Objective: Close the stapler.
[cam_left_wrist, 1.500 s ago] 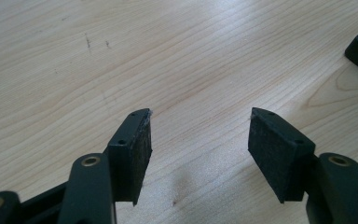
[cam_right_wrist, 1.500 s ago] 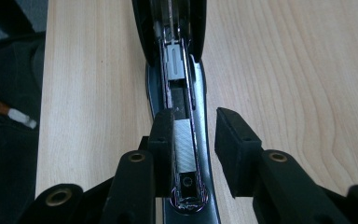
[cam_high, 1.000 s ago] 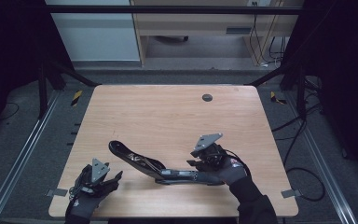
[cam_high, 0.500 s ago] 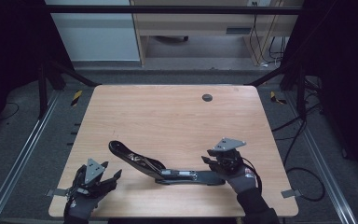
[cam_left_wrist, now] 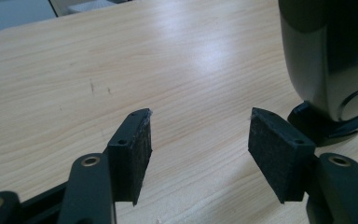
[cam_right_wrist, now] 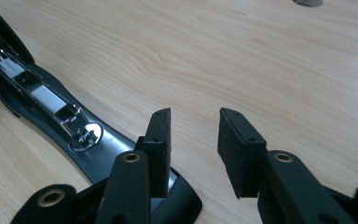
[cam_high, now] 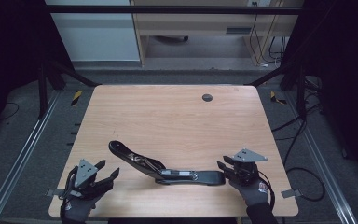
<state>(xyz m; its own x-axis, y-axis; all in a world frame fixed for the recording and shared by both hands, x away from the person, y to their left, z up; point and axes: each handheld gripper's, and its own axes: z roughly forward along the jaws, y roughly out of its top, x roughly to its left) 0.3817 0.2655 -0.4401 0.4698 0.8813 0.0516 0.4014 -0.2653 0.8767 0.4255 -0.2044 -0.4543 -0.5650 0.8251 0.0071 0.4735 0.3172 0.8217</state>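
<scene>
Between the two grippers, on the near part of the wooden table point(cam_high: 168, 116), lies one black stapler point(cam_high: 168, 171), swung fully open so that its two halves stretch out in a long, shallow bend. One half runs up toward the left gripper's side, the other lies flat with its end just in front of the right gripper point(cam_high: 227, 169).

Count: one stapler, two grippers, one table, and one small dark round grommet point(cam_high: 207, 97) in the tabletop, far beyond both sets of jaws.

Both pairs of jaws are spread with nothing between the pads. The left gripper point(cam_high: 106, 172) sits near the table's corner, clear of the stapler, with bare wood in its gap. The right gripper's jaws stand apart too, and no part of the stapler is pinched.

From above, the whole stapler and both gloved hands show together. The left gripper view adds a close look at the stapler's glossy rounded end point(cam_left_wrist: 328, 60), ahead and to the right of its right-hand pad point(cam_left_wrist: 279, 154). The right gripper view alone reveals the metal staple channel point(cam_right_wrist: 46, 100) lying open inside the flat half, ahead and left of the jaws, the tip of that half passing under the left-hand pad point(cam_right_wrist: 161, 149).
</scene>
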